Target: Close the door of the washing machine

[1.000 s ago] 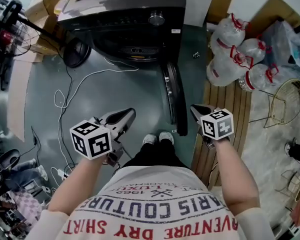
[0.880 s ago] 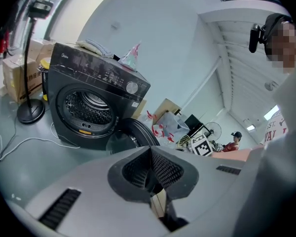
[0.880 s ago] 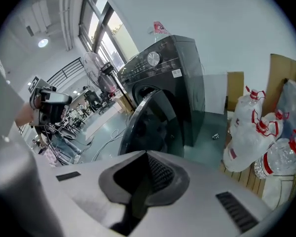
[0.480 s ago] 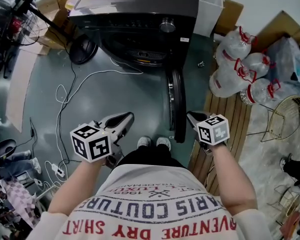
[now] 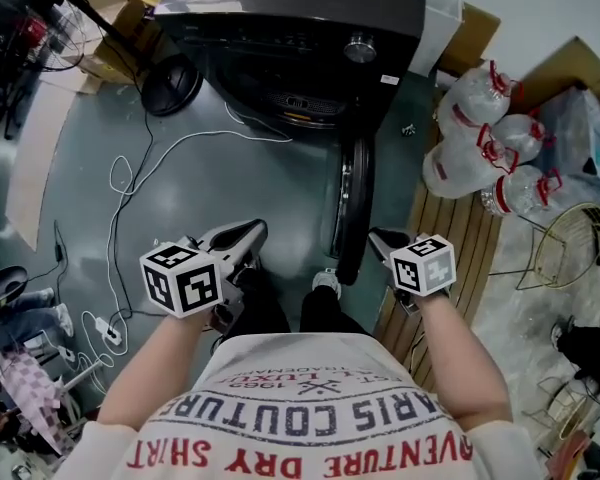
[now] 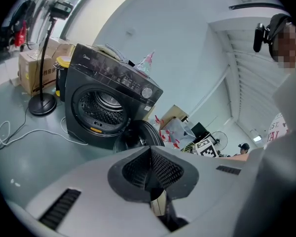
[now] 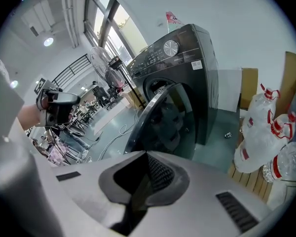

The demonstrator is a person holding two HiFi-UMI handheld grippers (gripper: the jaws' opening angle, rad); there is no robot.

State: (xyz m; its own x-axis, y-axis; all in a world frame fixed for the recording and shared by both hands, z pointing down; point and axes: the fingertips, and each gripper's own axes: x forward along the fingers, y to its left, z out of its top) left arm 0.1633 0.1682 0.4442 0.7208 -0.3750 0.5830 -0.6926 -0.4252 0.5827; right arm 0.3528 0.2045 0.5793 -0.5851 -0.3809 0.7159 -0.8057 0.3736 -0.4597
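The washing machine stands at the far side of the floor, its drum mouth facing the person. Its door hangs wide open, swung out on the right of the opening. Seen edge-on from the head view, its long axis runs far to near and its free edge points toward the person. The right tongs, clenched on nothing, sit just right of that near edge; whether they touch it I cannot tell. The left tongs, also clenched and empty, hover well left of the door.
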